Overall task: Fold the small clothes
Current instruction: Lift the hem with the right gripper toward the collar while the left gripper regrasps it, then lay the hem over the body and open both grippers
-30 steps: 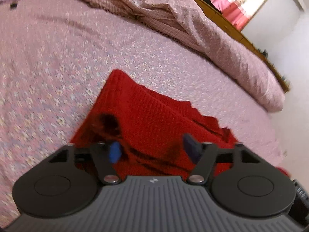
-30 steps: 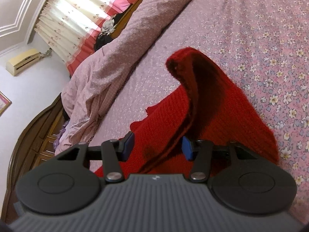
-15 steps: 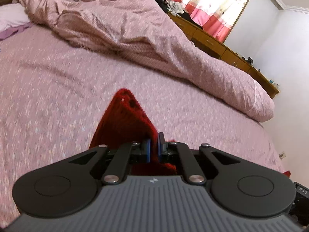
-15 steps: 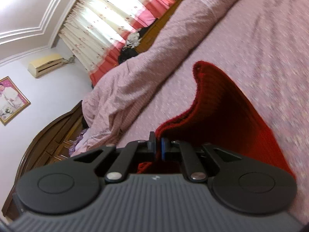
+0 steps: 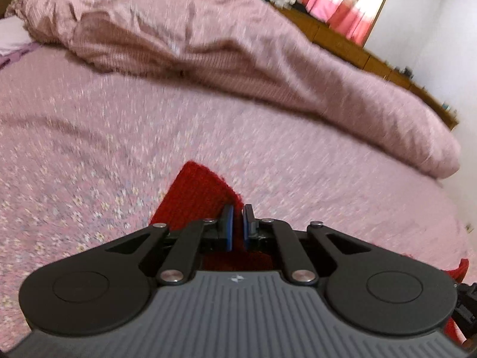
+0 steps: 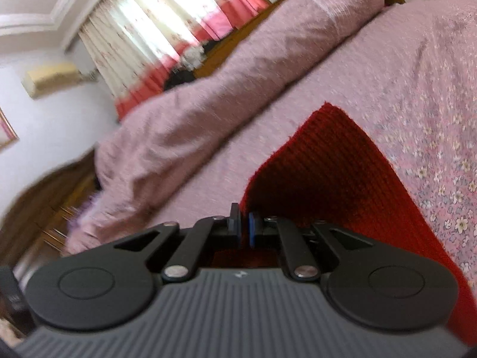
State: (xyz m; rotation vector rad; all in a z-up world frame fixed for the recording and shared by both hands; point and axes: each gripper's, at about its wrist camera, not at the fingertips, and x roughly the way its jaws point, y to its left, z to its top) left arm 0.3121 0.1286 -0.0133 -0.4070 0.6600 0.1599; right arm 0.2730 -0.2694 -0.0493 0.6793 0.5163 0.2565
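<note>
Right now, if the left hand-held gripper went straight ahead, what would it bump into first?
The red knit it already pinches lies right ahead of the left hand-held gripper. Past that, probably the flowered bedsheet, then the rumpled blanket; depth is unclear.

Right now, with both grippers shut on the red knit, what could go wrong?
1. The left gripper pinches only a thin edge of the red knit garment; it could slip free.
2. The right gripper also holds just an edge, so uneven pulling may skew the fold.
3. Trailing fabric could drag and rumple the floral bedspread.
</note>
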